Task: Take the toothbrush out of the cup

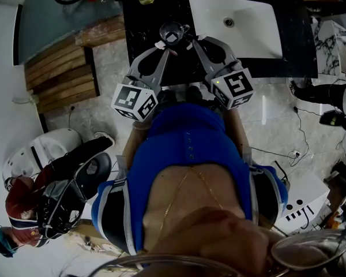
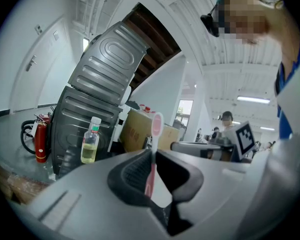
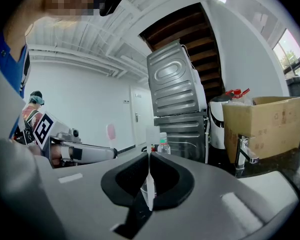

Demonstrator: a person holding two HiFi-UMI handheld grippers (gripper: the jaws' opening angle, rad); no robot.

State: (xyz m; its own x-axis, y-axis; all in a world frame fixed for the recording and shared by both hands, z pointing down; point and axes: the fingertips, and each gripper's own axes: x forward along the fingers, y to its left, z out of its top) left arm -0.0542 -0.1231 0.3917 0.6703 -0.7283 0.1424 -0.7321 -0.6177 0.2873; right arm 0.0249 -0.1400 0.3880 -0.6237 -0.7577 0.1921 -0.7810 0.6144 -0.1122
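Mid-pull beside the sink (image 1: 242, 16): pinching toothbrush (image 2: 156, 126) in left gripper (image 2: 153, 156), clamping cup (image 1: 173, 33) in right gripper (image 3: 149, 159), probably needing a straight lift.

I see a person in a blue top (image 1: 187, 149) with a row of small buttons (image 1: 189, 146) down it, a thin chain (image 1: 181, 192) at its neckline, dark sleeves (image 1: 111, 212) edged white and blue beside it, and beyond it the grey left gripper (image 1: 163, 46) and right gripper (image 1: 191, 41), each carrying a black-and-white marker cube (image 1: 134, 101).
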